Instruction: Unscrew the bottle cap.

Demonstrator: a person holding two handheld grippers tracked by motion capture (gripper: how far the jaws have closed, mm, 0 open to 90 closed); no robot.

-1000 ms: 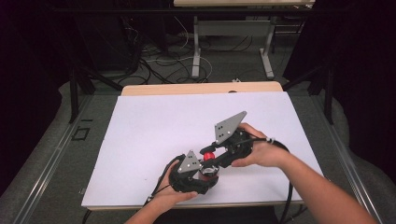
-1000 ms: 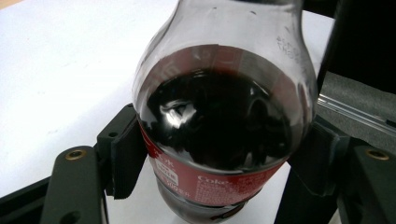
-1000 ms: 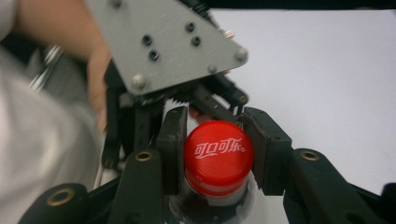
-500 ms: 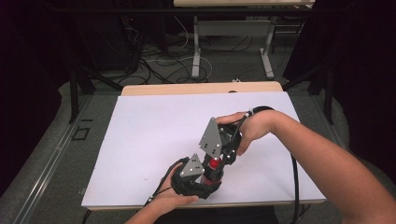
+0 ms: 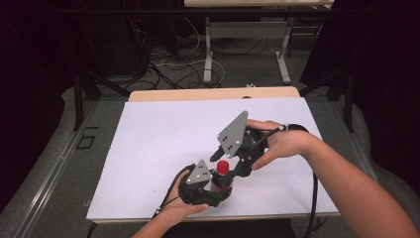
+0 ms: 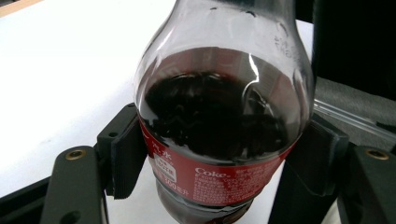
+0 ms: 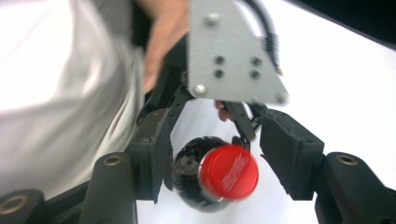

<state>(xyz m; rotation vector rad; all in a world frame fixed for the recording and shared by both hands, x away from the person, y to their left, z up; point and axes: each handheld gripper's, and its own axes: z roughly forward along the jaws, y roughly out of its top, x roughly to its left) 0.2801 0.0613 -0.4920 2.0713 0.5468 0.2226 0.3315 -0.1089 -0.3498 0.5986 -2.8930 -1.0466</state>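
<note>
A Coke bottle (image 6: 219, 121) with dark drink and a red label stands on the white sheet (image 5: 163, 134). My left gripper (image 6: 219, 156) is shut on its body, both pads pressed against the label. In the high view the left gripper (image 5: 218, 189) sits near the front edge, and the red cap (image 5: 223, 167) shows above it. My right gripper (image 5: 227, 161) hangs tilted just over the cap. Its jaws have just been opening. In the right gripper view the cap (image 7: 229, 171) lies between the parted pads of the right gripper (image 7: 223, 156), with a gap at the right pad (image 7: 289, 158).
The white sheet covers a wooden table whose bare edge (image 5: 213, 94) shows at the back. Beyond it are table legs (image 5: 208, 49) and loose cables (image 5: 168, 59) on a dark floor. Each gripper's cable trails off the front edge.
The right gripper swung from lying beside the bottle's top to pointing down over it, then lifted a little. Its jaws parted from the cap. The left gripper and bottle stayed put.
</note>
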